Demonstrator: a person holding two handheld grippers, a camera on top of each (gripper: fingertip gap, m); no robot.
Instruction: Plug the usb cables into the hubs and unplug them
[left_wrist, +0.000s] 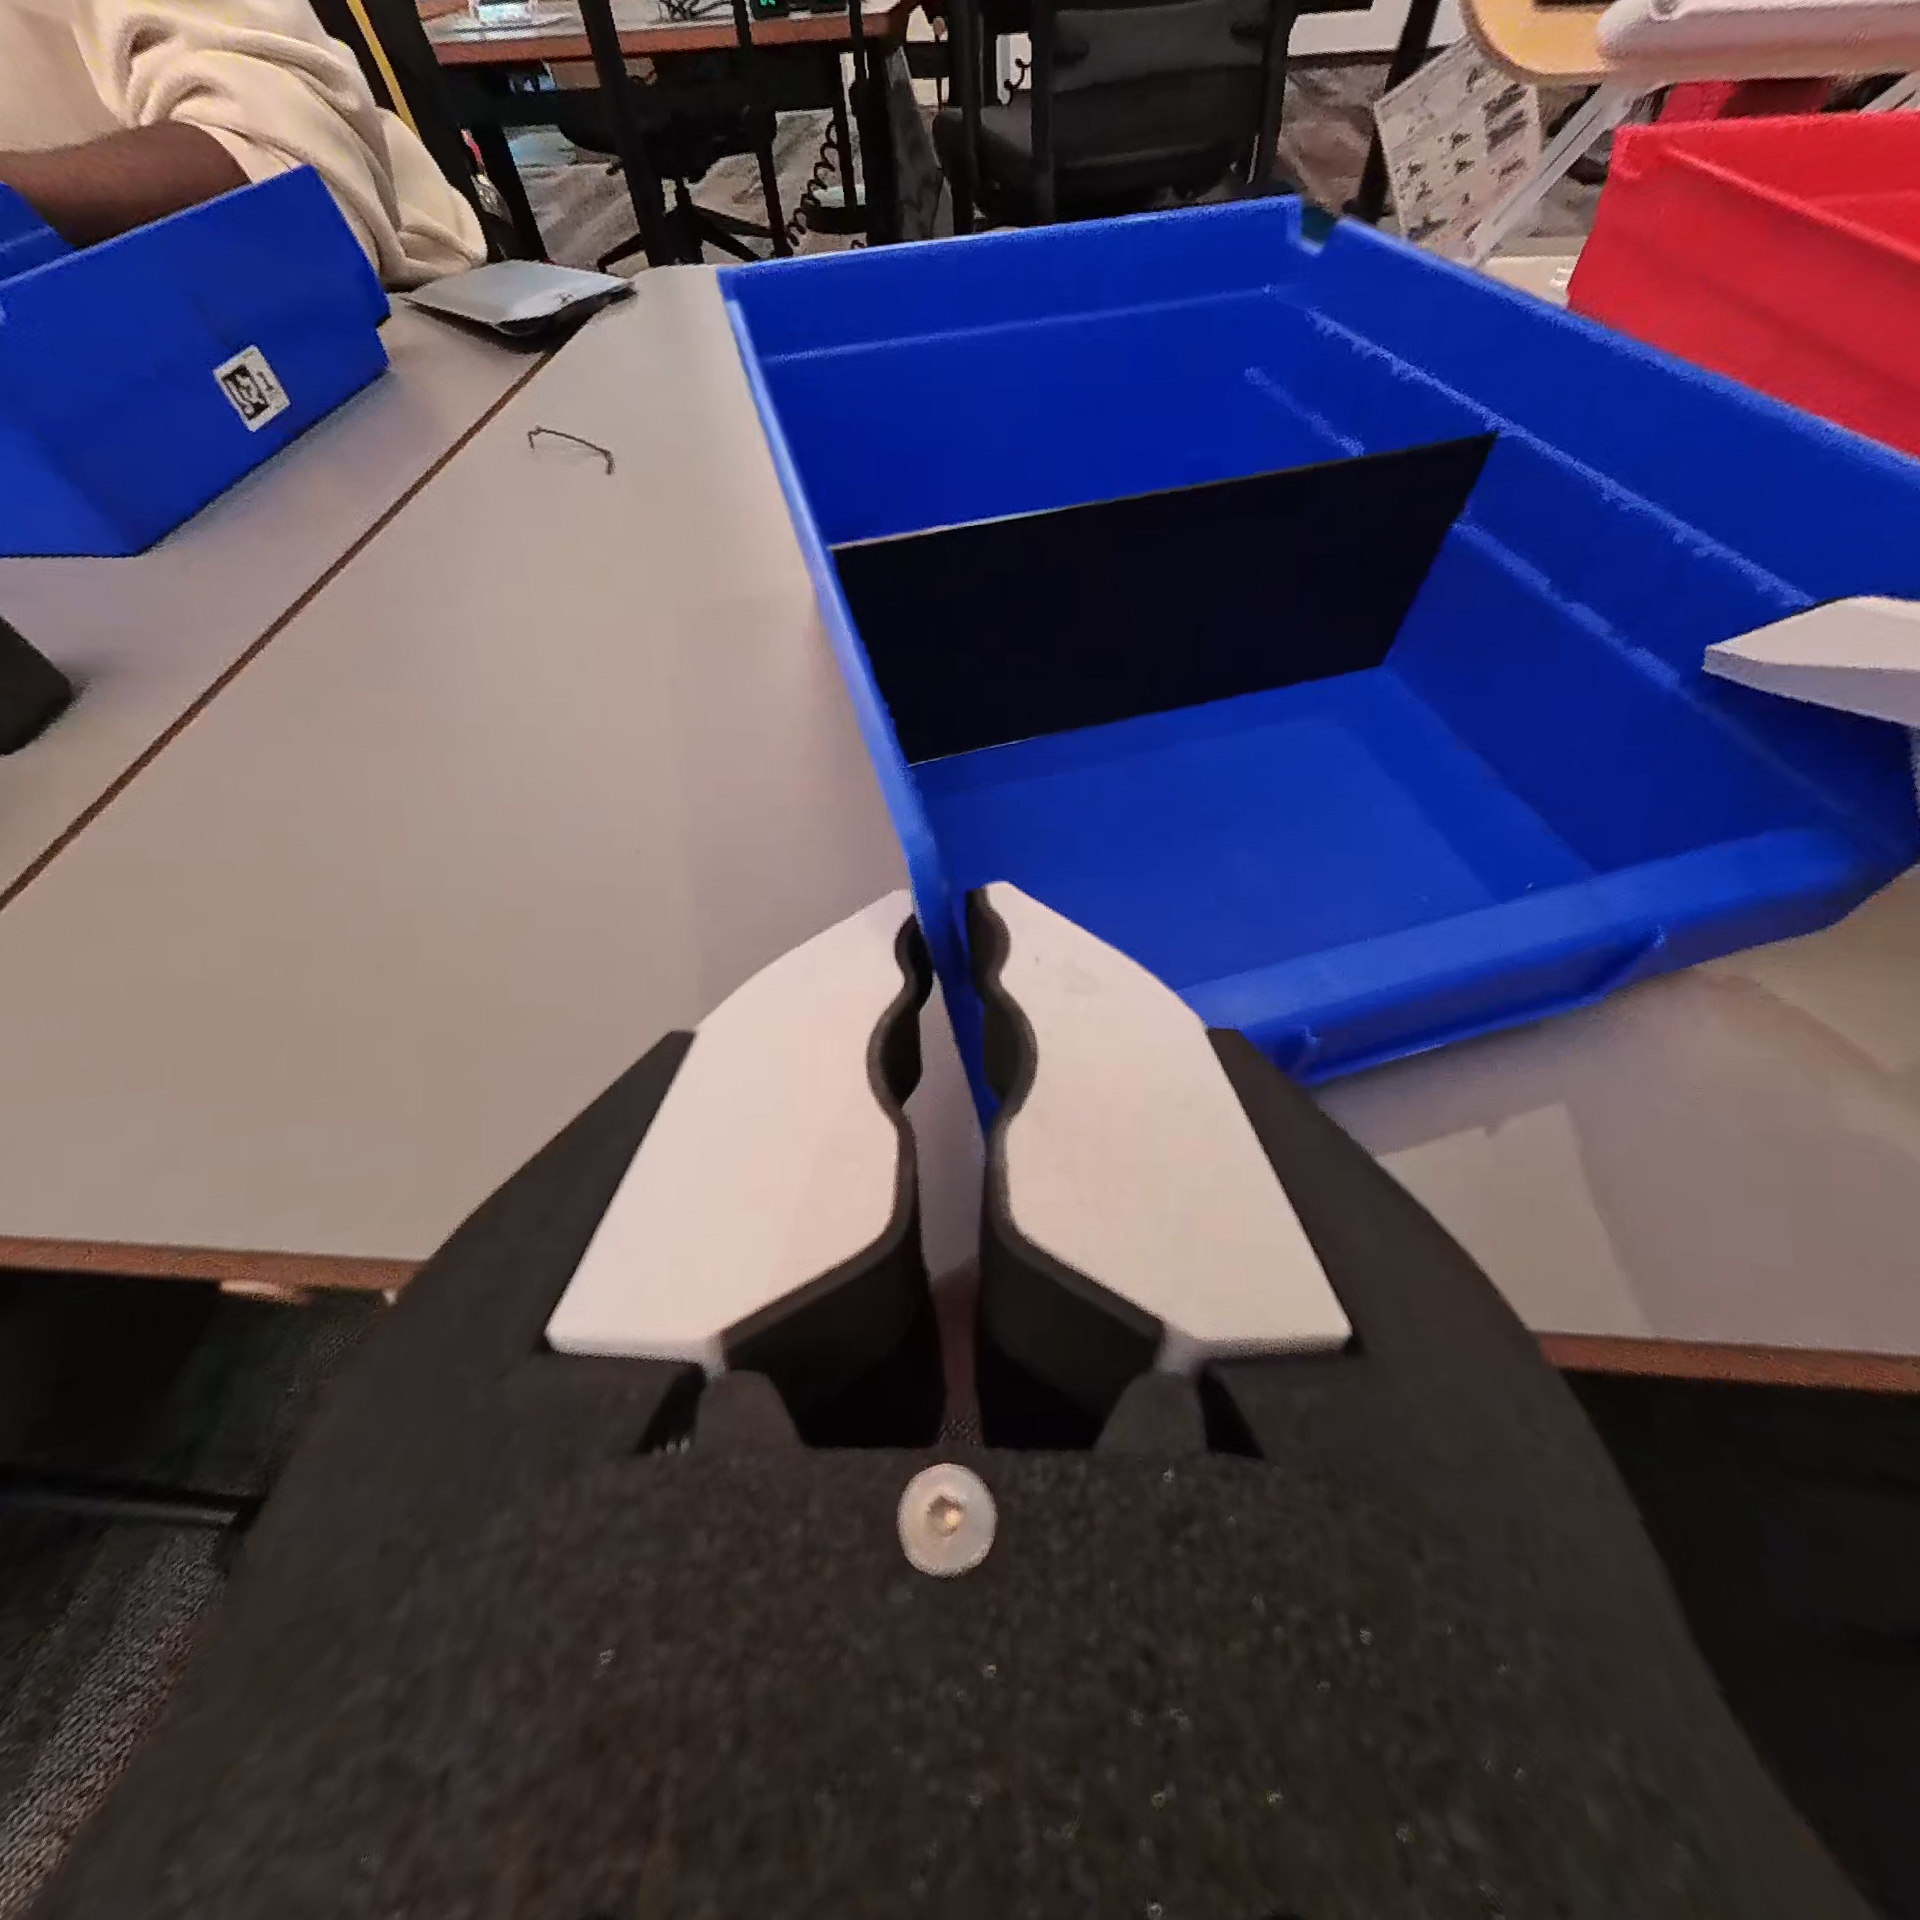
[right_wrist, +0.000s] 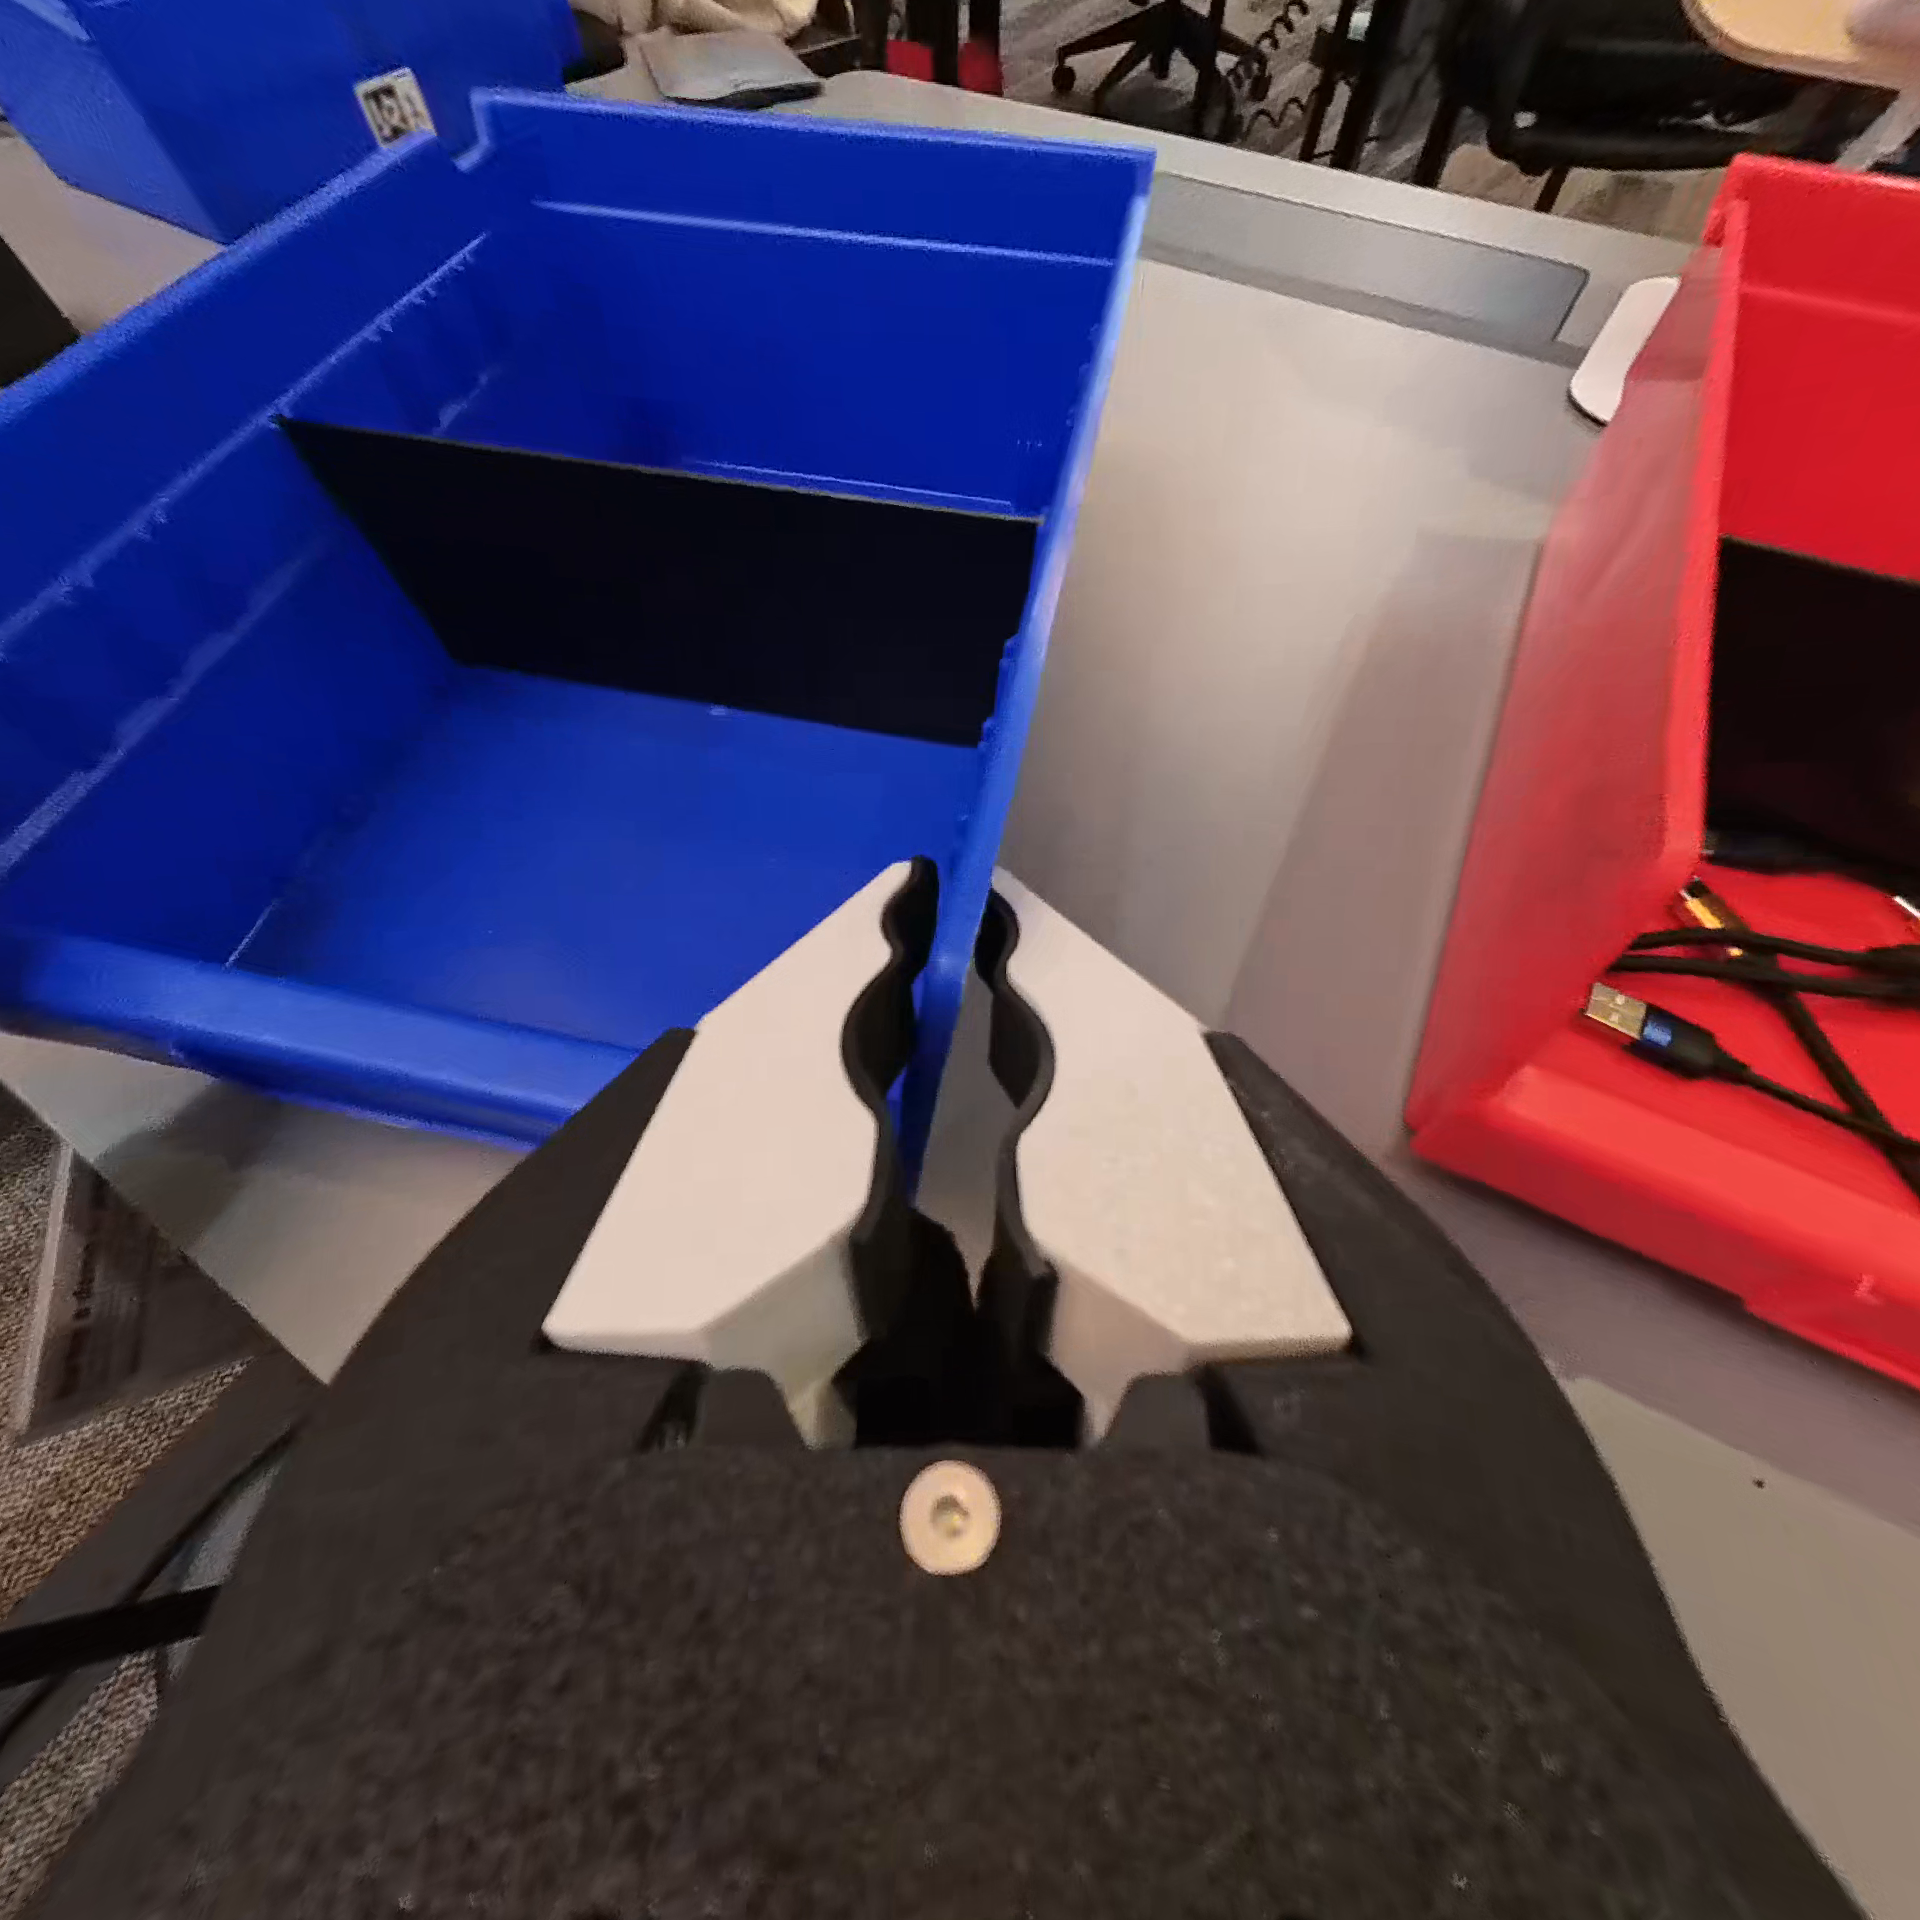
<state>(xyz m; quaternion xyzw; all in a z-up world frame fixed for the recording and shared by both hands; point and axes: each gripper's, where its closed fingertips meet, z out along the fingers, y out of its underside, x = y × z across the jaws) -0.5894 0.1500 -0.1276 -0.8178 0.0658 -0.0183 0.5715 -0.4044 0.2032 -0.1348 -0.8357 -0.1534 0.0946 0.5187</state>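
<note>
An empty blue bin (left_wrist: 1247, 831) with a black divider (left_wrist: 1143, 592) stands on the grey table. My left gripper (left_wrist: 951, 904) is shut on the bin's left wall near its front corner. My right gripper (right_wrist: 951, 883) is shut on the right wall of the same bin (right_wrist: 520, 831); one of its fingertips (left_wrist: 1818, 655) shows in the left wrist view at that wall. Black USB cables (right_wrist: 1766, 997) with a metal plug (right_wrist: 1616, 1008) lie in a red bin (right_wrist: 1558, 831) to the right. No hub is in view.
A second blue bin (left_wrist: 177, 353) stands at the far left by a person's cream sleeve (left_wrist: 260, 83). A dark flat pouch (left_wrist: 520, 296) and a thin bent wire (left_wrist: 571, 447) lie on the table. The table's front edge (left_wrist: 208, 1262) is close. A white rounded object (right_wrist: 1616, 348) lies behind the red bin. There is about 20 cm between the tips of the two grippers.
</note>
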